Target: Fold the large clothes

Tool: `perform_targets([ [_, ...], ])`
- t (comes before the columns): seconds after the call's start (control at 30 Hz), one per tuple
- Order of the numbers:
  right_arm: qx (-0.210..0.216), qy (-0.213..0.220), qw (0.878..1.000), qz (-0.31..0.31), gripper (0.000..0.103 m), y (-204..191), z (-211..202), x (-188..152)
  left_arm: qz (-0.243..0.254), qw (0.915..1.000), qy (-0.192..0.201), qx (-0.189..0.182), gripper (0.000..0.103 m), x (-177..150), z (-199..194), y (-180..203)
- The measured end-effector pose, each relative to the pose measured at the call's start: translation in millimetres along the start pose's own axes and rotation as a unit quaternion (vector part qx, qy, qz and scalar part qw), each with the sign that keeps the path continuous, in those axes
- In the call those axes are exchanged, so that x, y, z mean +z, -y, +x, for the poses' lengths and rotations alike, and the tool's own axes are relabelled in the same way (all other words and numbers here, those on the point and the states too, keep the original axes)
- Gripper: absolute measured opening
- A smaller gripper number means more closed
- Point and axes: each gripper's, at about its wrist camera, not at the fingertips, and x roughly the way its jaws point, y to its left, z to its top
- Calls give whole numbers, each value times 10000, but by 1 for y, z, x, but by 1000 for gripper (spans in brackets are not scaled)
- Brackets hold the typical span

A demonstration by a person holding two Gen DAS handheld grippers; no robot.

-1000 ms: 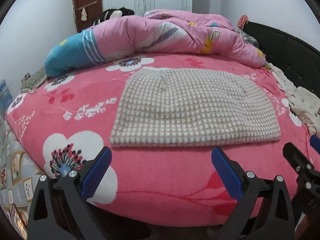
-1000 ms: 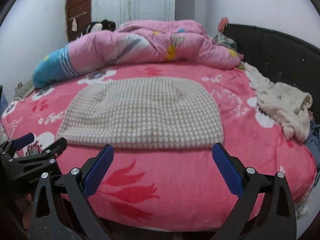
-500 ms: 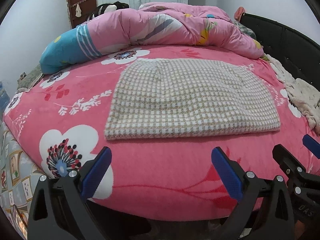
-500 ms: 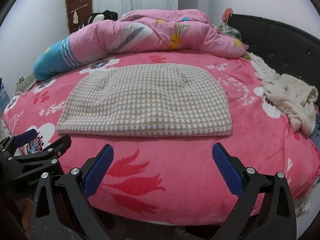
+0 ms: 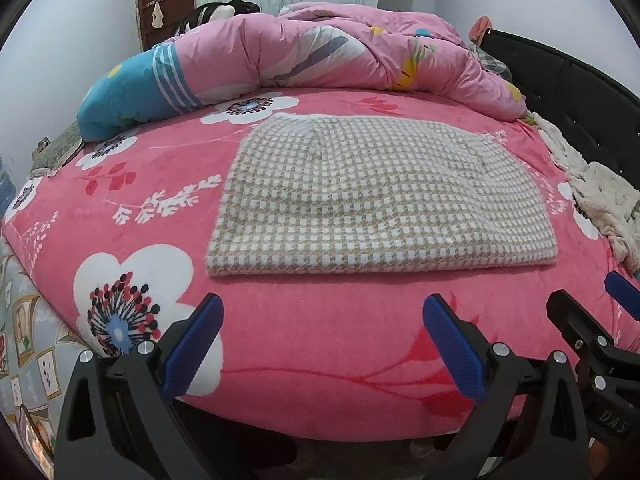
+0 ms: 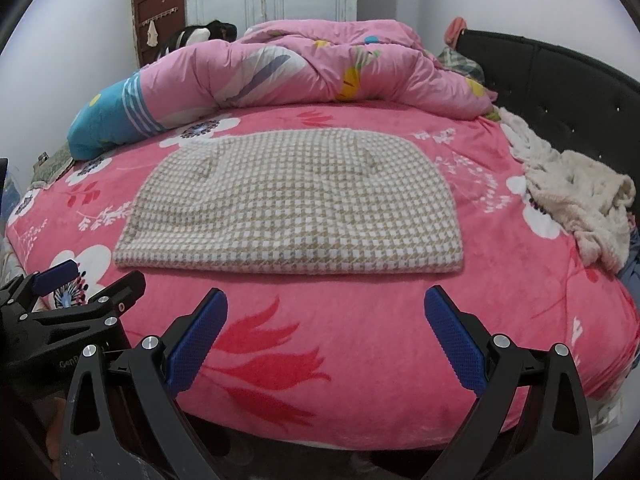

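A beige-and-white checked garment [image 5: 380, 196] lies flat and folded on the pink flowered bedspread [image 5: 320, 344]; it also shows in the right wrist view [image 6: 292, 204]. My left gripper [image 5: 320, 328] is open and empty, above the bed's near edge, short of the garment's front hem. My right gripper [image 6: 324, 320] is open and empty, likewise short of the hem. The right gripper's fingers [image 5: 580, 320] show at the left view's right edge, and the left gripper's fingers [image 6: 80, 288] show at the right view's left edge.
A rolled pink and blue quilt [image 5: 280, 52] lies across the far side of the bed. A black headboard [image 6: 560, 80] runs along the right. A cream fleece garment [image 6: 580, 200] is heaped at the right edge.
Both grippers have risen and moved slightly forward over the bed edge, so the garment appears lower and closer. Nothing has been grasped.
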Motion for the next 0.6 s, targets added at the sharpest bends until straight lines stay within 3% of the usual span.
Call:
perform_targets([
  [0.6,4,-63,10000,-74,95,2,3,0,-57,10000,-12,-6,98,0,0,-6],
])
